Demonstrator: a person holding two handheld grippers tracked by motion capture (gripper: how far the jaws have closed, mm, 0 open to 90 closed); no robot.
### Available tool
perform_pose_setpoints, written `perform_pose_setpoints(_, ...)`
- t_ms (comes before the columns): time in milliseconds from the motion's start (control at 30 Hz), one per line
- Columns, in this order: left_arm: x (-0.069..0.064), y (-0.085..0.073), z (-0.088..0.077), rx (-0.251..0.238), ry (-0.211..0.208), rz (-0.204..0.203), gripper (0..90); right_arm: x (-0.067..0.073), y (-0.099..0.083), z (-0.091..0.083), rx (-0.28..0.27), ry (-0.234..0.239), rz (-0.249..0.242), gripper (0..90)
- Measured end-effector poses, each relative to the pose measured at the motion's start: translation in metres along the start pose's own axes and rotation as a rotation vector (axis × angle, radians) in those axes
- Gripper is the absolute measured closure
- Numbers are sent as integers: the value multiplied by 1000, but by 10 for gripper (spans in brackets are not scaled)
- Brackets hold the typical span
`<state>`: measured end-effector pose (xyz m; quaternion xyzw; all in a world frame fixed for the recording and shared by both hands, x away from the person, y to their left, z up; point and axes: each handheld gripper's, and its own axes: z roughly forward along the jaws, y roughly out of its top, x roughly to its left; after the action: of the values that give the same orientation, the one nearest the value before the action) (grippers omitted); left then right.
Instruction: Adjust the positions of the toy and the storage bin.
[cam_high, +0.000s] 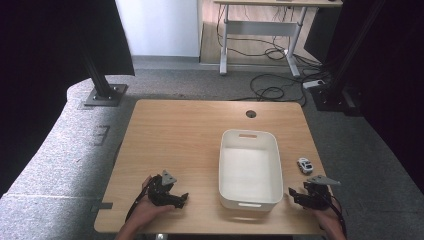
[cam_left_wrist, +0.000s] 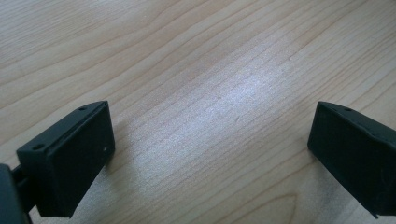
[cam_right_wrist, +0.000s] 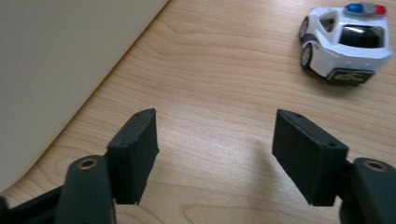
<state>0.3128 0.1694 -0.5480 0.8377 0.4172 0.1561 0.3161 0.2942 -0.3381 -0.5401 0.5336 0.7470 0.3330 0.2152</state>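
A white toy police car (cam_high: 304, 165) with a red and blue roof light sits on the wooden table to the right of a white plastic bin (cam_high: 248, 200). In the right gripper view the car (cam_right_wrist: 346, 43) lies ahead and to the right of my right gripper (cam_right_wrist: 215, 151), whose jaws stand wide apart with bare wood between them. That right gripper (cam_high: 296, 195) rests near the table's front right corner, beside the bin (cam_right_wrist: 56, 70). My left gripper (cam_high: 181, 199) lies at the front left, open over bare wood (cam_left_wrist: 210, 140).
The wooden table (cam_high: 175, 135) has a round cable hole (cam_high: 251, 114) at its back edge. The bin holds nothing. Beyond the table are grey carpet, a black post base (cam_high: 105, 94), cables (cam_high: 272, 90) and a desk frame (cam_high: 260, 30).
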Motion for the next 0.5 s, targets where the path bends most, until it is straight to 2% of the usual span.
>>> perform_pose_setpoints(267,0,1,0,4,-3,2,9,2,1,1,17,-8,-5,248)
perform_pose_setpoints(500,0,1,0,6,-6,7,9,-1,2,-1,5,-30,39,248)
